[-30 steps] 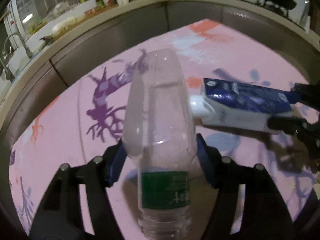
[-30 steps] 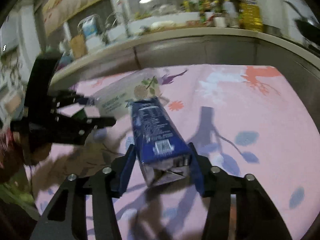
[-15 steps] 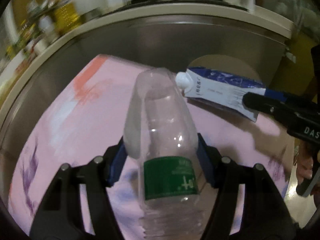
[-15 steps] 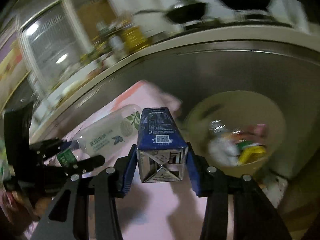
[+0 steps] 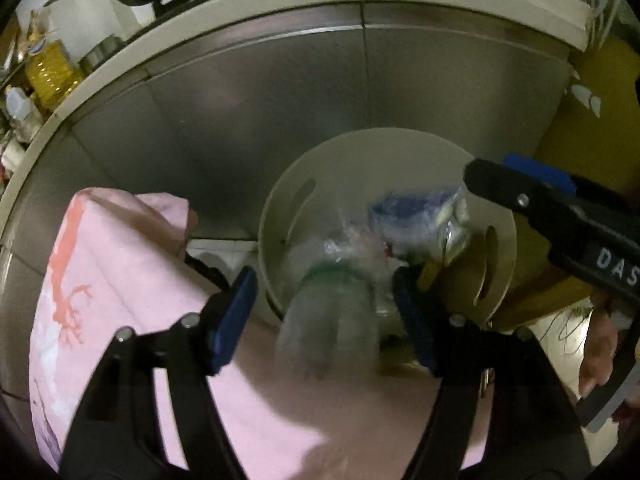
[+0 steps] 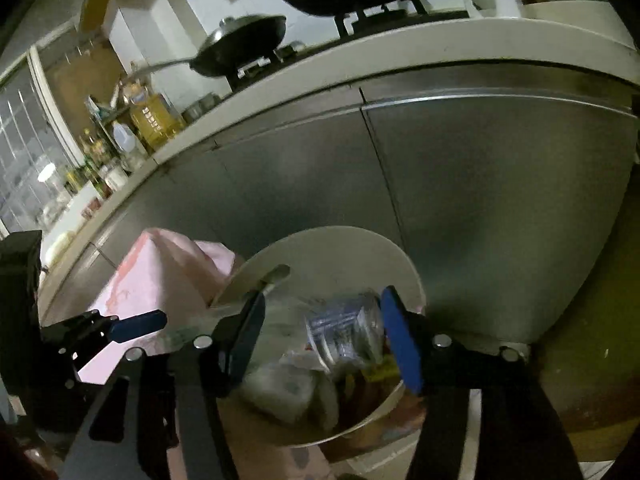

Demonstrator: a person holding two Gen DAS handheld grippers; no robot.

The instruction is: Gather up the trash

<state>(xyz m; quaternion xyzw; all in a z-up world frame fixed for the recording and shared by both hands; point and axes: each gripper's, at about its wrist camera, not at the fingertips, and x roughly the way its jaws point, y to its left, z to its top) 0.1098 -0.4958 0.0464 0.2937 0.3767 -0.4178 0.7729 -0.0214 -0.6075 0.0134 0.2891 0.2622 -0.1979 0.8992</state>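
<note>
A cream trash bin [image 5: 280, 216] stands beside the pink-clothed table, also in the right wrist view [image 6: 332, 248]. My left gripper [image 5: 324, 316] is open over the bin's near rim. A clear bottle with a green label [image 5: 332, 320], blurred, is between the spread fingers and dropping into the bin. My right gripper [image 6: 322, 336] is open above the bin. The blue carton [image 6: 340, 328] lies blurred inside the bin among other trash, also in the left wrist view [image 5: 416, 208]. The right gripper shows at right in the left wrist view [image 5: 532, 196].
The pink tablecloth [image 5: 120, 280] ends at the bin's left. Steel cabinet fronts [image 6: 440, 180] stand behind the bin under a counter with pans [image 6: 244, 44] and bottles [image 6: 156, 120]. Yellow floor [image 5: 592, 92] is to the right.
Both grippers swung right from the table to the bin and opened. The bottle left the left gripper and the carton left the right gripper, both falling into the bin.
</note>
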